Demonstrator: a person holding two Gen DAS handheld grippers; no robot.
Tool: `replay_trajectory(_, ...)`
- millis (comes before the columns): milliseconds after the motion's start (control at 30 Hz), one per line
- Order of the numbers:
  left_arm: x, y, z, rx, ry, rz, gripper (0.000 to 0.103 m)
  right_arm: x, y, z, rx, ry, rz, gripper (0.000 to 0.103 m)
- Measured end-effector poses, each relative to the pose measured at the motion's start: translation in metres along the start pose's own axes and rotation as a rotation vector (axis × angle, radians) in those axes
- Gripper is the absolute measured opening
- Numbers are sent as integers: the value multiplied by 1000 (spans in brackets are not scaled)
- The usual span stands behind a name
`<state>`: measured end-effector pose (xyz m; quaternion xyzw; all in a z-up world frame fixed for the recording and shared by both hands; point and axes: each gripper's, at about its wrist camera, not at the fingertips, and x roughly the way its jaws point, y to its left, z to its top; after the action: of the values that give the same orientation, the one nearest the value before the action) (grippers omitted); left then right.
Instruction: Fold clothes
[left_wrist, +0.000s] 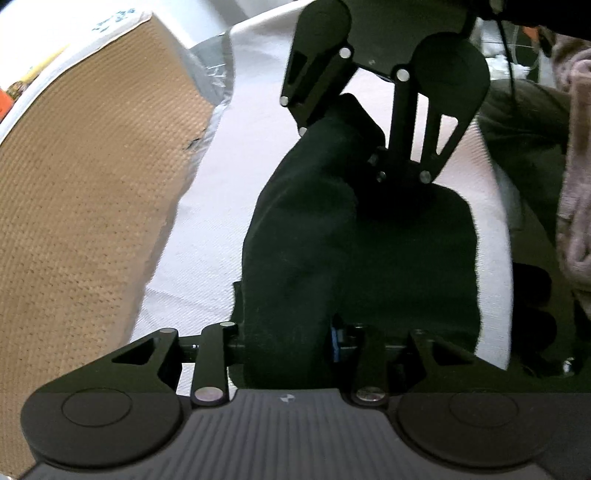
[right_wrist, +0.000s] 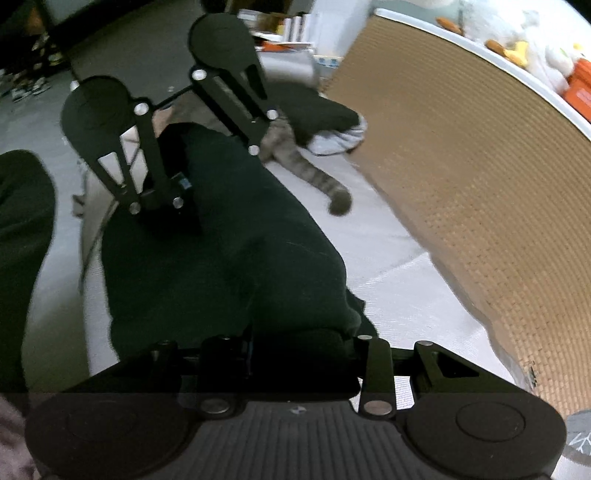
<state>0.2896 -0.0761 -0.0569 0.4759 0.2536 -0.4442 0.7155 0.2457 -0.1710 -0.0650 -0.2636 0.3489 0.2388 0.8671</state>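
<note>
Left gripper (left_wrist: 284, 332) and right gripper (right_wrist: 299, 343) each pinch the dark garment (left_wrist: 306, 240), bunched between them over white bedding (left_wrist: 221, 184).

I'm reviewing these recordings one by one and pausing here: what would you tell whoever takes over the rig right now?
Left tongs: shut on the dark garment.
Right tongs: shut on the same garment, at another part.
Garment: bunched between the two tongs, the rest lying on the white bed surface beside the brown woven panel.
Done: both grips taken.
Left: lay it flat and finish the fold; no neat fold shows yet.
Note: a cat's tail lies on the bed beyond the garment.
</note>
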Motion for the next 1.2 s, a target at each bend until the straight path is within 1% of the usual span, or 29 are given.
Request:
replay_trajectory(167, 23, 9, -8, -71, -3, 65, 41, 25, -16, 0, 64, 2, -25, 40)
replay_trajectory(300, 46, 11, -18, -139, -5, 96, 43, 51, -25, -5, 108, 19, -36, 40)
replay_trajectory(433, 64, 7, -27, -198, -21, 143, 53, 71, -34, -16, 181, 26, -24, 41)
replay_trajectory(533, 69, 7, -34, -250, -42, 169, 61, 82, -41, -24, 241, 24, -11, 44)
replay_trajectory(567, 68, 8, -37, -268, -50, 175, 62, 85, -43, -25, 258, 17, -9, 46)
replay_trajectory(633, 65, 10, -45, -303, -69, 196, 72, 88, -45, -28, 283, 4, -13, 50)
replay_trajectory(733, 50, 17, -61, -365, -115, 234, 74, 95, -50, -29, 318, -6, -15, 54)
replay_trajectory(833, 32, 19, -73, -458, -203, 232, 74, 101, -55, -28, 342, -19, -6, 57)
replay_trajectory(900, 23, 11, -73, -454, -241, 230, 74, 103, -59, -22, 333, -16, -2, 57)
replay_trajectory(967, 17, -1, -69, -443, -260, 201, 74, 97, -61, -13, 323, -21, -9, 61)
replay_trajectory(1000, 18, -8, -67, -428, -256, 182, 74, 92, -62, -7, 318, -34, -17, 62)
replay_trajectory(1033, 19, -14, -66, -414, -252, 163, 74, 86, -62, -2, 316, -48, -26, 65)
replay_trajectory(1067, 22, -20, -65, -404, -244, 151, 74, 79, -63, 1, 324, -65, -39, 70)
replay_trajectory(1100, 26, -26, -66, -401, -229, 151, 74, 73, -65, 3, 340, -86, -56, 72)
replay_trajectory(1167, 33, -35, -67, -406, -204, 150, 73, 63, -70, 7, 383, -129, -91, 72)
replay_trajectory(1200, 37, -36, -69, -440, -200, 146, 71, 59, -72, 8, 421, -154, -109, 72)
